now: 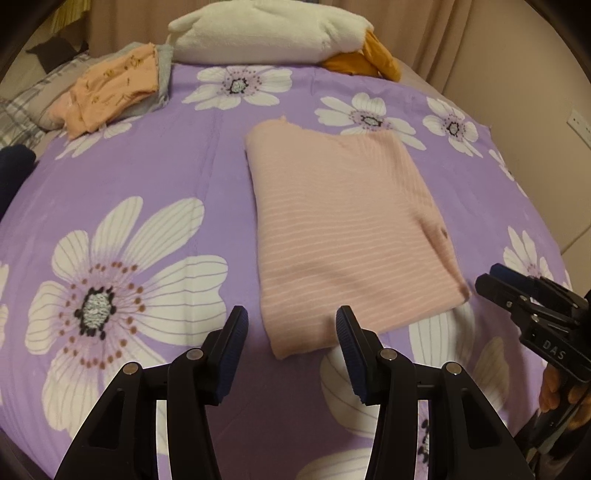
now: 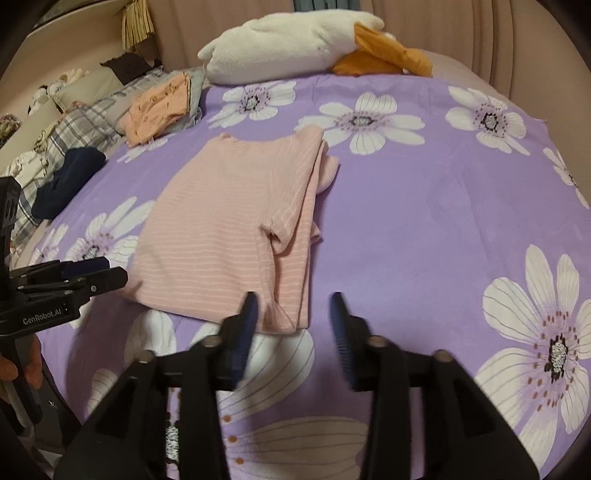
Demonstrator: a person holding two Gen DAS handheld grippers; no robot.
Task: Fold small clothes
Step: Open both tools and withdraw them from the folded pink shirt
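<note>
A pink striped shirt lies folded lengthwise on the purple flowered bedspread; it also shows in the right wrist view, with its sleeves tucked on the right side. My left gripper is open and empty, just before the shirt's near left corner. My right gripper is open and empty, just before the shirt's near right corner. Each gripper shows in the other's view: the right one at the right edge, the left one at the left edge.
A folded orange printed garment lies on grey cloth at the far left. A white and orange plush toy lies at the head of the bed. A dark blue garment and plaid bedding lie left. Curtains hang behind.
</note>
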